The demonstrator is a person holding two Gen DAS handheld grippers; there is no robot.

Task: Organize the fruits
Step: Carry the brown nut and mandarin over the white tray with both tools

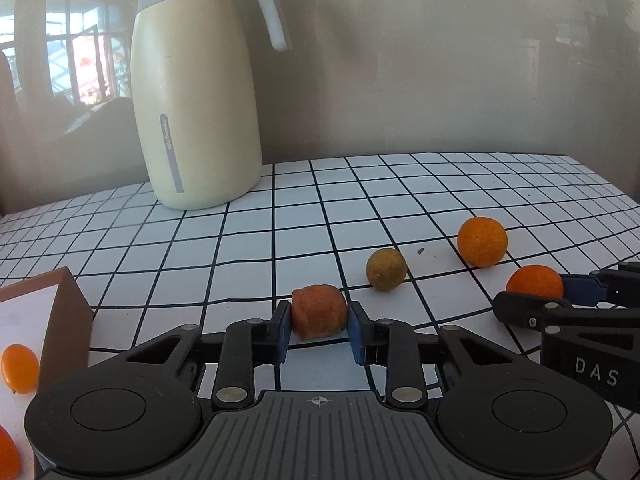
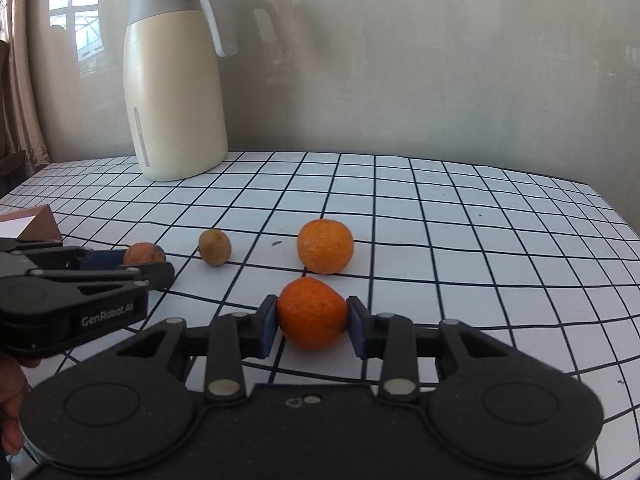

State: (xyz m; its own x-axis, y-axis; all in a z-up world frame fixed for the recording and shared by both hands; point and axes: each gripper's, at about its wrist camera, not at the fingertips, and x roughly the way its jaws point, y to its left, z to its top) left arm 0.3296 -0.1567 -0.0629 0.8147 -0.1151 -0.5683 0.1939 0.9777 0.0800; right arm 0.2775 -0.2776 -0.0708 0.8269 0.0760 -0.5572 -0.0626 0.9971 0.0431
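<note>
Risk of squashing or slipping: left gripper (image 1: 319, 322) clamped on soft, wrinkled orange fruit (image 1: 319, 311) near-centre, right gripper (image 2: 312, 322) clamped on round tangerine (image 2: 312, 313), both low over table (image 1: 400, 184).

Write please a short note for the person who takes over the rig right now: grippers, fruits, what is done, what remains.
Left hand-held gripper: shut on the dull orange fruit, on the table.
Right hand-held gripper: shut on the bright orange, also at table level.
Loose on the table: one orange and a small brownish-green fruit.
Brown box at left already holds orange fruits.
Left to do: box both gripped fruits, then the two loose ones.
</note>
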